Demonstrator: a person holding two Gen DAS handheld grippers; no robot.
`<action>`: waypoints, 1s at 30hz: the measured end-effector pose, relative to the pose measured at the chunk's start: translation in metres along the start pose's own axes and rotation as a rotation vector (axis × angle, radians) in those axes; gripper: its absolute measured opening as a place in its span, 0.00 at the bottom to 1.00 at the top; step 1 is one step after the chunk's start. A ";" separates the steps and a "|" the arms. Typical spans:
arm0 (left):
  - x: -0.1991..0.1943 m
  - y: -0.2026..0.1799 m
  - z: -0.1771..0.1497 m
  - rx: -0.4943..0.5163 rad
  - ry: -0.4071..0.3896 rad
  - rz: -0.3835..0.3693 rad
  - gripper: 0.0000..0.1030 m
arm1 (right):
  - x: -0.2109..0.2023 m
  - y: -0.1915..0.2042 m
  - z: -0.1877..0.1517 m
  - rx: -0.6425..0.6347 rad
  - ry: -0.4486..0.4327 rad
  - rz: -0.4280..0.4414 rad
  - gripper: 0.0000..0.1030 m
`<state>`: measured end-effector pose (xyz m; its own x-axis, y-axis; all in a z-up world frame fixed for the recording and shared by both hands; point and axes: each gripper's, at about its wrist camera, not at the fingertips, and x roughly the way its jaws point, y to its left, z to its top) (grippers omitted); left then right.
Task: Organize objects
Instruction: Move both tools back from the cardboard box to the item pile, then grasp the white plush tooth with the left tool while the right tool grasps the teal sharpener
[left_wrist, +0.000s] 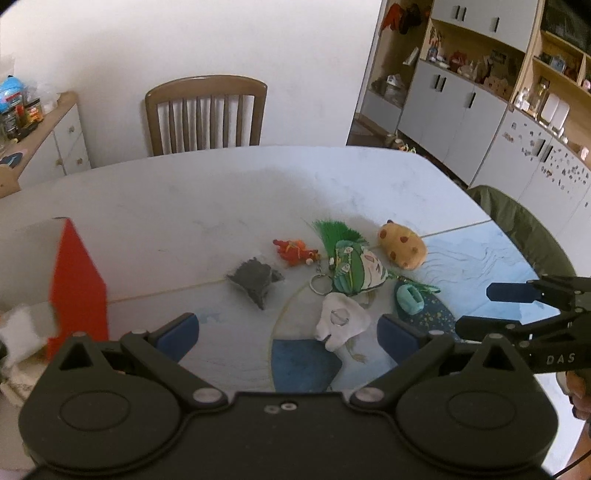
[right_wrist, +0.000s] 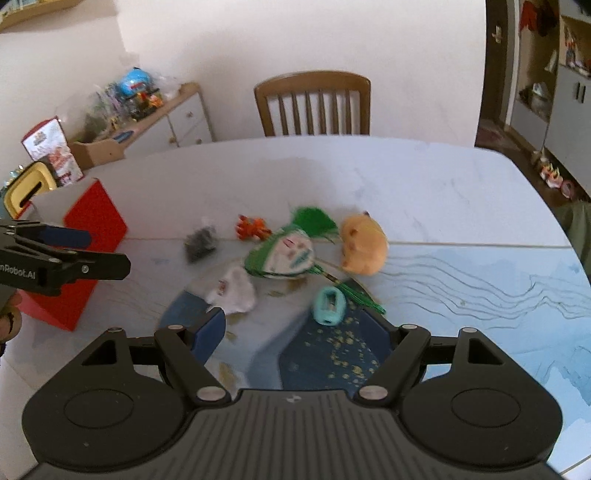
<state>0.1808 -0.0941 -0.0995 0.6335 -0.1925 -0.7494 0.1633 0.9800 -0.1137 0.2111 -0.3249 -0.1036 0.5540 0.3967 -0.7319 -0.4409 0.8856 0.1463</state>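
Note:
Several small things lie grouped mid-table: a dark grey pouch, an orange-red toy, a green tasselled sachet, an orange spotted plush, a teal charm and a white plush piece. A red and white box stands to their left. My left gripper hovers open and empty just short of the white piece. My right gripper is open and empty near the teal charm.
The white table has a blue patterned mat on its near right part. A wooden chair stands at the far edge. A cluttered sideboard is at the left, cabinets at the right, and a green-draped seat by the table's right edge.

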 end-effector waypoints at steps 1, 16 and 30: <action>0.004 -0.002 0.000 0.008 0.002 -0.001 0.99 | 0.004 -0.004 0.000 0.007 0.006 0.000 0.77; 0.071 -0.044 -0.010 0.192 0.049 -0.001 0.99 | 0.059 -0.030 0.005 0.086 0.053 0.021 0.70; 0.098 -0.053 -0.009 0.237 0.069 -0.014 0.86 | 0.080 -0.030 0.003 0.127 0.083 0.021 0.43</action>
<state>0.2279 -0.1646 -0.1728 0.5782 -0.1941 -0.7924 0.3501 0.9364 0.0261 0.2708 -0.3190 -0.1645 0.4833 0.3990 -0.7792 -0.3557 0.9028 0.2417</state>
